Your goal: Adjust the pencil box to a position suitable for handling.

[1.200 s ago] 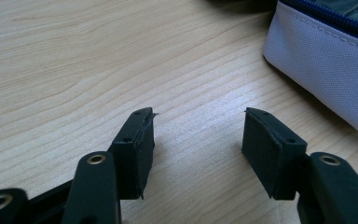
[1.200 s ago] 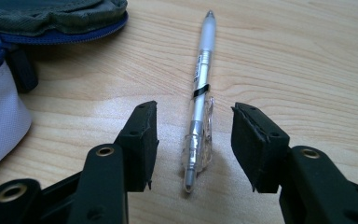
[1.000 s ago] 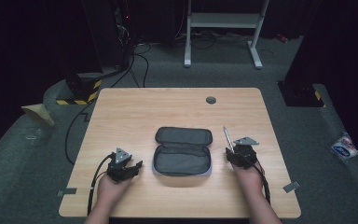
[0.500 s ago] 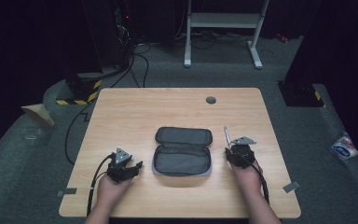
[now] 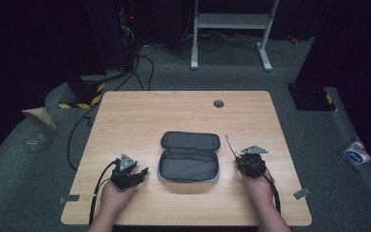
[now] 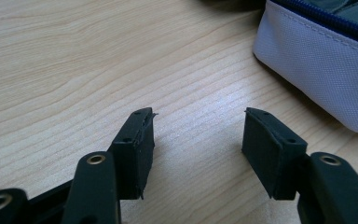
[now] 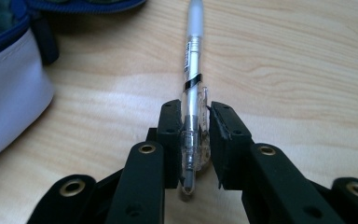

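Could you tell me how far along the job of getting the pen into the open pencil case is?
Done: the pencil case lies unzipped and open mid-table. In hand: the right hand-held gripper has just been closing, and its jaws now clamp the pen beside the case. Left: carrying the pen into the case and, probably, zipping it. The left hand-held gripper rests open and empty.

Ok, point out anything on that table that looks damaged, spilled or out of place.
Nothing stands out. The grey fabric zip pouch lies open and flat on the light wooden table, and the clear plastic pen sits straight in the right tongs, which have just been closing.
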{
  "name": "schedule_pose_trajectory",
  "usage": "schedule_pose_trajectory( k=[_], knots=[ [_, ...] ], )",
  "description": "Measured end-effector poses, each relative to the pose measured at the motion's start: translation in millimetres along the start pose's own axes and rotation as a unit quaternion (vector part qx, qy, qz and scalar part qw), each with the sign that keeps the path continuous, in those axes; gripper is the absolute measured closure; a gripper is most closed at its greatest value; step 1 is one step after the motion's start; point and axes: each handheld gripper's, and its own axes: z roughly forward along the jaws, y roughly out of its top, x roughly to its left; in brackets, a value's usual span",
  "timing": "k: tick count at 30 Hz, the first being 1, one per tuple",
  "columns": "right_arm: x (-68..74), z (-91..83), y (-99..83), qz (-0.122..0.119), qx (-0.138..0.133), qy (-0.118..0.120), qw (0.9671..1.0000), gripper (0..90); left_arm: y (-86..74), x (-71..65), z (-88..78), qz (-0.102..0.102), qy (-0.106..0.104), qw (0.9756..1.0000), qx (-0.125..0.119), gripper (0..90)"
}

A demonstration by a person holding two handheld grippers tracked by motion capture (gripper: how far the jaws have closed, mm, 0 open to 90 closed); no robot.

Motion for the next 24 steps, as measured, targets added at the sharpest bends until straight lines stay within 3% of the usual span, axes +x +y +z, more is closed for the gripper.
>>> schedule_pose_trajectory(
  k=[12, 24],
  knots=[
    [2.4, -26.1, -27.5, -0.018, -0.007, 0.008, 0.9998, 73.7, -0.6, -1.3, -0.4, -0.001, 0.0, 1.0, 0.0, 42.9],
    [-0.2, -39.0, -42.0, -0.01, -0.011, 0.005, 0.9999, 73.3, 0.4, -0.3, 0.7, -0.002, -0.004, 1.0, 0.001, 42.9]
  ],
)
